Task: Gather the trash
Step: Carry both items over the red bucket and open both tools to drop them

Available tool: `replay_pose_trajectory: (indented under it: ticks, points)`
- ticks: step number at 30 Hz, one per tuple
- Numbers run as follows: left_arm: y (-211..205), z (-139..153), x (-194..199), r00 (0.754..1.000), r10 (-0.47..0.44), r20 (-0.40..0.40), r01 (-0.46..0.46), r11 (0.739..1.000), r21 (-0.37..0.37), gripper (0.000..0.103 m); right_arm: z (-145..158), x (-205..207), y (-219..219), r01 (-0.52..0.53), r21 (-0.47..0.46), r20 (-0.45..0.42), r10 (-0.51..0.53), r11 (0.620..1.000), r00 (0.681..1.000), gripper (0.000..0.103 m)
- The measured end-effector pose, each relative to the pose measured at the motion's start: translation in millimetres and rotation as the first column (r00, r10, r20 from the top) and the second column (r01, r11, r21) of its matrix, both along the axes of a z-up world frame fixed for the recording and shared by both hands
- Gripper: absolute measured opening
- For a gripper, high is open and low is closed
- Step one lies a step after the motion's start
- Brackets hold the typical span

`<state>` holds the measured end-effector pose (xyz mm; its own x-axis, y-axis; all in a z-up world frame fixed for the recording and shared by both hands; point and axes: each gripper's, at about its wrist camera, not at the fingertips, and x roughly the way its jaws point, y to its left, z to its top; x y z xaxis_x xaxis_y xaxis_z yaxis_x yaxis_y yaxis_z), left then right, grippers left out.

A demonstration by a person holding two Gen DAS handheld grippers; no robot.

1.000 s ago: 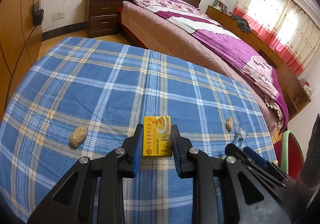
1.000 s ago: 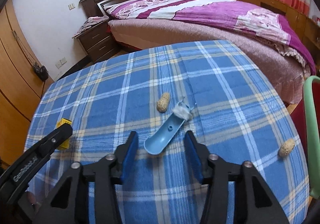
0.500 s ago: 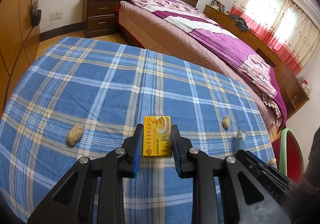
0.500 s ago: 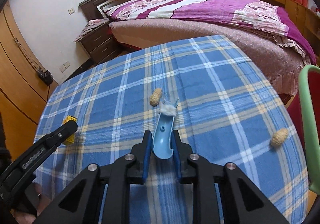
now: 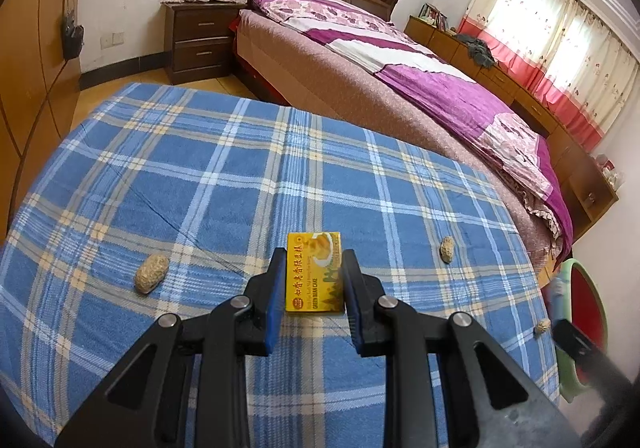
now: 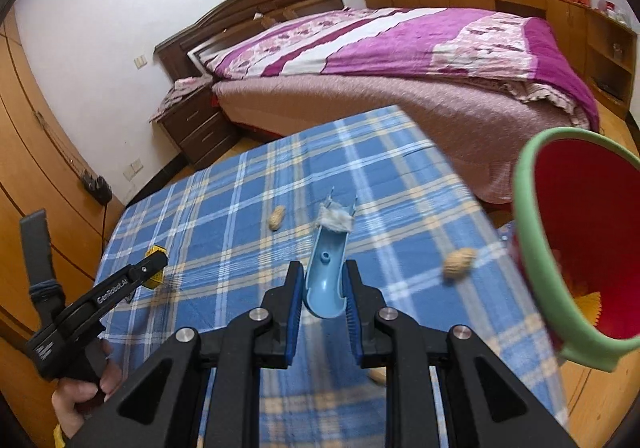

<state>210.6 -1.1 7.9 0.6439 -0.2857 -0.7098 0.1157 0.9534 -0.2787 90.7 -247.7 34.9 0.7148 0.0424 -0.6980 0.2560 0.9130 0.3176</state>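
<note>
The left gripper [image 5: 315, 280] clamps a yellow cake box [image 5: 315, 276] above the plaid bench [image 5: 200, 175], with peanuts [image 5: 151, 273] lying nearby. Only the right wrist view shows the right gripper [image 6: 322, 290] clenched on a blue scoop [image 6: 325, 280] near the red, green-rimmed bin [image 6: 532, 248].

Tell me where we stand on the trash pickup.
Done: yellow scraps already lie inside the red bin. In hand: the right gripper clamps the blue scoop, lifted off the cloth beside the bin; the left gripper clamps the yellow packet. Left: neither is dropped yet, and three peanuts remain on the plaid tablecloth.
</note>
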Motion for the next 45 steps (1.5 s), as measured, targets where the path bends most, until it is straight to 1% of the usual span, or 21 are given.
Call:
replay_pose_trajectory:
  ticks: [7,10,13,18,22,26,30,34,40,45]
  points:
    - [-8,3,-4,1.0,-0.021,0.013,0.021,1.0,0.009,0.027,7,-39,-29,0.066,-0.007,0.023,-0.066,0.998,0.998,0.022]
    - [-16,5,-8,0.999,-0.038,0.028,0.037,0.999,0.032,0.027,8,-55,-43,0.101,-0.002,0.027,-0.101,0.995,0.995,0.022]
    - [-24,6,-12,0.998,-0.061,0.022,0.06,0.997,0.042,0.027,8,-75,-60,0.149,0.0,0.032,-0.149,0.989,0.988,0.022]
    - [-38,15,-25,0.994,-0.107,0.026,0.106,0.993,0.053,0.027,7,-110,-93,0.246,0.02,0.041,-0.247,0.969,0.968,0.022]
    - [-54,27,-41,0.987,-0.16,0.034,0.158,0.986,0.054,0.027,4,-127,-117,0.299,0.043,0.047,-0.301,0.953,0.953,0.022]
    - [-76,36,-56,0.977,-0.211,0.039,0.209,0.976,0.052,0.027,0,-141,-139,0.336,0.087,0.051,-0.341,0.938,0.939,0.022]
    - [-105,42,-72,0.96,-0.277,0.031,0.276,0.96,0.046,0.027,-3,-153,-157,0.35,0.114,0.064,-0.358,0.93,0.931,0.022]
    - [-139,48,-87,0.939,-0.344,0.028,0.342,0.938,0.05,0.027,-6,-159,-170,0.349,0.137,0.075,-0.361,0.927,0.93,0.022]
    - [-196,54,-106,0.891,-0.452,0.033,0.451,0.891,0.044,0.027,-9,-161,-193,0.34,0.155,0.08,-0.355,0.928,0.931,0.022]
    - [-243,53,-117,0.848,-0.528,0.04,0.525,0.849,0.066,0.027,-12,-163,-210,0.343,0.163,0.083,-0.359,0.925,0.93,0.022]
